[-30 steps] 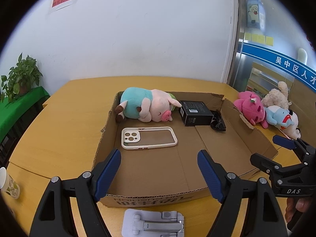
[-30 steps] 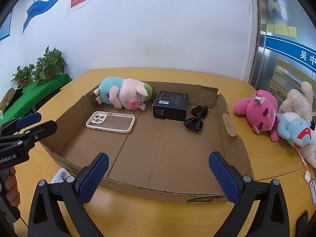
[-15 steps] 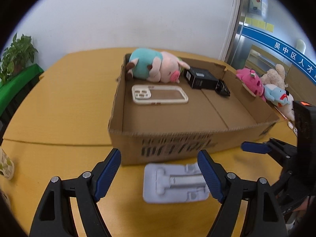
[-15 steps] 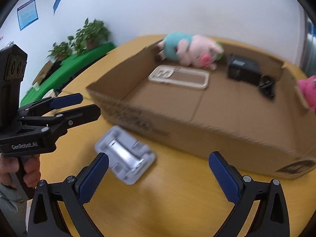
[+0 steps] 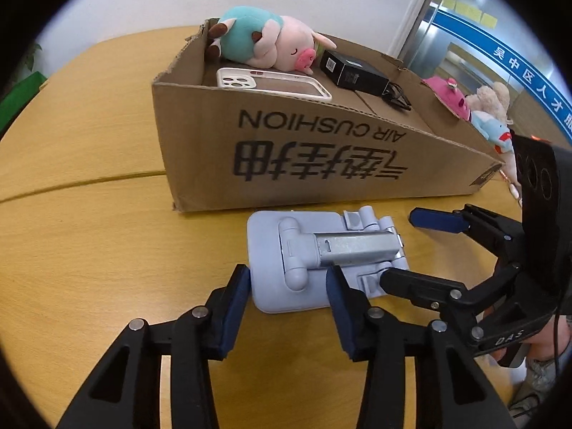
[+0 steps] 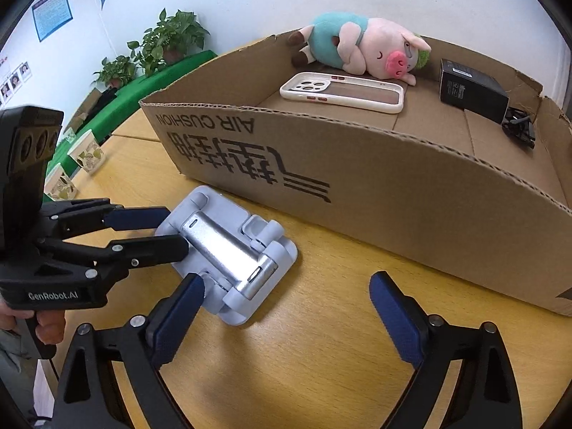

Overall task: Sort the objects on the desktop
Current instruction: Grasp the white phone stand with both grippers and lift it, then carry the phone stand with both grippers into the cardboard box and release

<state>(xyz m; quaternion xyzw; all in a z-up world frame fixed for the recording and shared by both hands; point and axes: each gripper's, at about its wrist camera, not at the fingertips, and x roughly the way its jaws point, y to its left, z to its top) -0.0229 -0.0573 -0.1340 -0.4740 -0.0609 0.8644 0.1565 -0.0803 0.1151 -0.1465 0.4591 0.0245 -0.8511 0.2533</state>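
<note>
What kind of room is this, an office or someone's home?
Probably an office or public service hall, not a home. A wide wooden table fills the room, notices hang on the white wall, and a blue sign with Chinese characters runs along a glass partition. Potted plants sit on a green stand.

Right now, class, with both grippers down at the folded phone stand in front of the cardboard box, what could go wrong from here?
1. The left gripper is closing on one end of the folded phone stand only; it may pivot or slip out.
2. The right gripper has one finger against the stand, its jaws wide; the grippers could collide.
3. The cardboard box wall is close; lifting could snag its edge.
</note>
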